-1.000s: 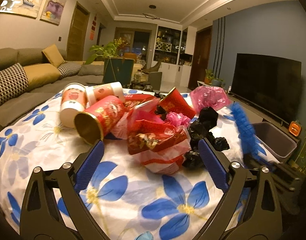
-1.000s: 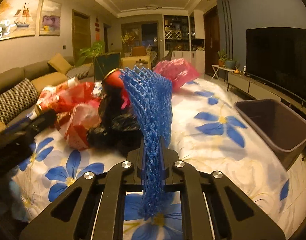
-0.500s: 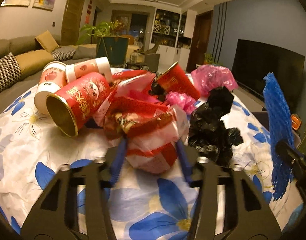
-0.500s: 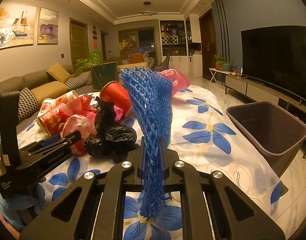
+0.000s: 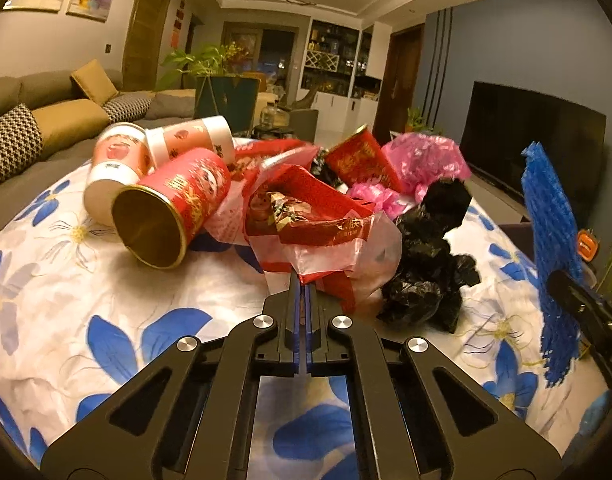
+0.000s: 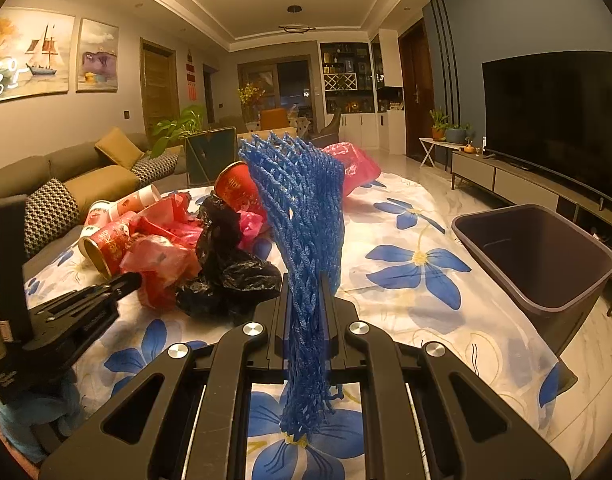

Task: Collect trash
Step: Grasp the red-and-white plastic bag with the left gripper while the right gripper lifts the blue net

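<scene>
Left gripper [image 5: 305,294]: wide open a second ago, now clamped on the red-and-clear plastic wrapper [image 5: 325,236], crumpled, at the trash pile's near edge on the floral tablecloth [image 5: 66,304]. Right gripper [image 6: 306,300]: unchanged, pinching blue foam netting [image 6: 306,216].

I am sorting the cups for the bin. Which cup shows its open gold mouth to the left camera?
The red cup lying nearest; the two pale cups behind show no gold mouth.
</scene>
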Demonstrator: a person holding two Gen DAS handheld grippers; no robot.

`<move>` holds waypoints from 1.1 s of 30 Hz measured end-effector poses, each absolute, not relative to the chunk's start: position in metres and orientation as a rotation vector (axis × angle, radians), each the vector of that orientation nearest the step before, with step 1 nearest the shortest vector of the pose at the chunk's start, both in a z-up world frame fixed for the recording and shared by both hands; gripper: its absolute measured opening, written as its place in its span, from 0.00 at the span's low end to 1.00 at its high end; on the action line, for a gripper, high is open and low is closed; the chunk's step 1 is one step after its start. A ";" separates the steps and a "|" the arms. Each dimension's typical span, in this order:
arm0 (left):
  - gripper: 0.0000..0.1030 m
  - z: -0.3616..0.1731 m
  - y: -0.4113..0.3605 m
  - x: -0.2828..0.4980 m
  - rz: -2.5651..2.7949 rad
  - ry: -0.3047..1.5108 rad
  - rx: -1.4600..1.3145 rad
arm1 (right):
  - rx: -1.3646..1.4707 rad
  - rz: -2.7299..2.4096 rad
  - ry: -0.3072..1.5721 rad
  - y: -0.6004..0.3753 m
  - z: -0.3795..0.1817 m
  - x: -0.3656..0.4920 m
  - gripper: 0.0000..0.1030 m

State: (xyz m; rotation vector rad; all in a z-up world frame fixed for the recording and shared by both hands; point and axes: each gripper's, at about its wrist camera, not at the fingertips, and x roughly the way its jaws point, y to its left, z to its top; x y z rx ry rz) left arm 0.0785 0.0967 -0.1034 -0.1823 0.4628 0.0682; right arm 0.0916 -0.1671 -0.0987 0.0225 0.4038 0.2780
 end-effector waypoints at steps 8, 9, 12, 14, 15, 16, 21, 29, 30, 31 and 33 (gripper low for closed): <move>0.00 -0.068 0.103 0.046 0.081 0.376 -0.211 | 0.033 0.286 0.380 -0.171 -0.091 0.084 0.12; 0.00 -0.063 0.103 0.043 0.083 0.365 -0.210 | 0.036 0.289 0.378 -0.172 -0.090 0.083 0.12; 0.00 -0.049 0.099 0.038 0.076 0.333 -0.203 | 0.040 0.291 0.369 -0.174 -0.085 0.081 0.12; 0.00 -0.043 0.094 0.038 0.068 0.322 -0.194 | 0.040 0.288 0.357 -0.177 -0.080 0.079 0.11; 0.00 -0.039 0.090 0.040 0.057 0.317 -0.191 | 0.042 0.285 0.349 -0.180 -0.077 0.078 0.12; 0.00 -0.036 0.088 0.042 0.048 0.316 -0.189 | 0.043 0.282 0.345 -0.182 -0.075 0.077 0.12; 0.00 -0.026 0.061 0.054 -0.020 0.305 -0.177 | 0.056 0.242 0.321 -0.204 -0.064 0.078 0.12; 0.00 -0.009 -0.003 0.091 -0.170 0.291 -0.146 | 0.082 0.119 0.275 -0.257 -0.051 0.083 0.12; 0.00 -0.007 -0.012 0.096 -0.191 0.285 -0.141 | 0.085 0.100 0.268 -0.265 -0.049 0.084 0.12; 0.00 -0.004 -0.021 0.102 -0.209 0.281 -0.137 | 0.085 0.086 0.262 -0.271 -0.049 0.086 0.12; 0.00 -0.001 -0.039 0.113 -0.245 0.275 -0.136 | 0.080 0.042 0.243 -0.286 -0.047 0.091 0.12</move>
